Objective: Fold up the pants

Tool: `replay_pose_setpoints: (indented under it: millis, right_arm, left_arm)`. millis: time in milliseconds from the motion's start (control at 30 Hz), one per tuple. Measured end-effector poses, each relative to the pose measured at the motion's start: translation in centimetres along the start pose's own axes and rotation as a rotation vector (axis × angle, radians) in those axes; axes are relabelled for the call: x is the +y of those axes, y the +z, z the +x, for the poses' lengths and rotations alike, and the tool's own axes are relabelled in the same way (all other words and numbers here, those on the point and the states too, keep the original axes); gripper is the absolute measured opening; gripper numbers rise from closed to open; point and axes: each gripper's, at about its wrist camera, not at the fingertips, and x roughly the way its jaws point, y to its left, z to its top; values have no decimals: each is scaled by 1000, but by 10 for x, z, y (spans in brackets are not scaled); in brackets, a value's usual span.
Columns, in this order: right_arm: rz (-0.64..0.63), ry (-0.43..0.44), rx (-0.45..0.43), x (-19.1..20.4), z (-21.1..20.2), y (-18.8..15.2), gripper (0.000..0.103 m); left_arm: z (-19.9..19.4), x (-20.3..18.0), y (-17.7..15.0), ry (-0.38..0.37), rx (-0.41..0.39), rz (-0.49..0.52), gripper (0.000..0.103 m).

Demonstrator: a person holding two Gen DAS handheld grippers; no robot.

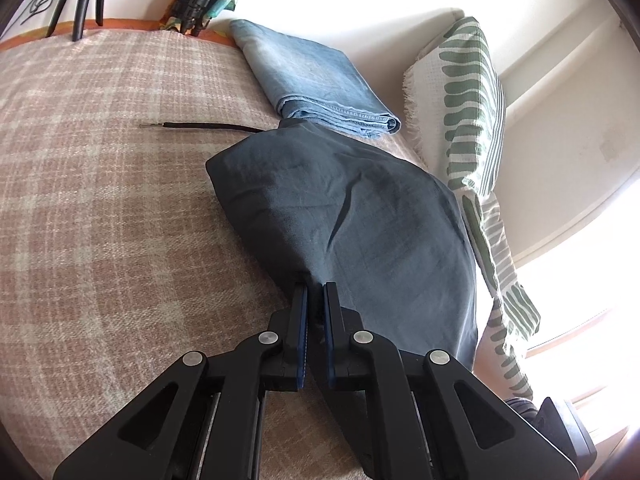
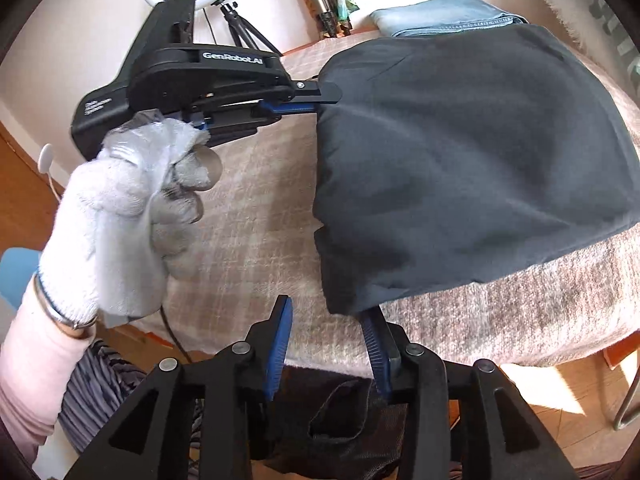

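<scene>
Across the plaid blanket (image 1: 100, 160) the dark pants (image 1: 360, 208) lie folded near its far edge beside folded jeans (image 1: 316, 80), the left gripper (image 1: 315, 292) clamped on their hem, the right gripper (image 2: 326, 320) spread apart.

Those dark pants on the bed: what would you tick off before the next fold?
1. Left gripper clamped on the dark pants: ok.
2. Right gripper holding cloth: not ok, jaws open, one finger just under the hem.
3. Pants lying flat on the plaid blanket: not ok, puffed and creased.
4. Folded jeans out of the way: cannot tell, pants reach their edge.
5. Drawstring tucked in: not ok, it trails out.
</scene>
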Motion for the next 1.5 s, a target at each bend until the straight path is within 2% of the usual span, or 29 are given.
replay_pose_setpoints:
  millis: [33,100,133,233,333,400,567,667,700,733,767,833,967,1000,1033,1100,1233,1333,1400,1500]
  right_arm:
    - [20,-10,-19,0,2,3,38]
    - [53,-17,-45,-2,4,7,22]
    - [54,-12,-41,-2,7,8,8]
    - [-1,4,20,-4,3,12,5]
    - [-124,-20,33,-1,-27,22,4]
    - [-207,-76,4,3,-47,24,3]
    - [-194,-53,106,-2,-21,2,3]
    - [-150,-19,130,-10,-12,-4,2]
    - [-134,-9,122,-13,-13,-2,2]
    - [-129,-6,118,-14,-13,1,2]
    - [-135,-5,109,-13,-15,3,2]
    - [-170,-12,97,-6,-18,4,2]
    - [-199,-21,94,-1,-12,5,2]
    - [-195,-18,99,-2,-11,4,2]
    - [-192,-17,103,-2,-10,3,2]
    - [-195,-17,108,-4,-9,3,1]
    - [-233,-24,103,-1,-11,-4,0]
    - [-206,0,135,-6,-4,-12,0]
    - [-178,19,125,-14,-8,-13,0]
    - [-177,58,105,-24,-28,-6,6]
  left_arm:
    - [-1,0,-1,0,1,3,6]
    - [-2,0,-1,2,-1,4,6]
    - [-3,-1,0,2,-1,5,6]
    - [-4,-6,3,19,-16,33,6]
    - [-4,-6,7,39,-33,34,3]
    - [1,-3,8,54,-30,26,3]
    - [1,5,8,110,-42,13,3]
    - [-6,15,6,79,-53,-41,4]
    - [-7,20,5,65,-48,-76,6]
    - [-5,27,5,49,-33,-115,23]
    - [-2,33,5,19,-20,-157,34]
    - [4,40,6,-32,-11,-215,34]
    - [21,34,10,-43,-19,-215,34]
    - [25,29,12,-24,-25,-194,29]
    - [29,23,13,-4,-24,-162,9]
    - [31,15,17,33,-35,-120,6]
    - [31,9,23,106,-50,-59,6]
    - [29,11,23,126,-57,-46,6]
    - [25,13,20,132,-50,-53,11]
    - [15,16,16,111,-33,-84,22]
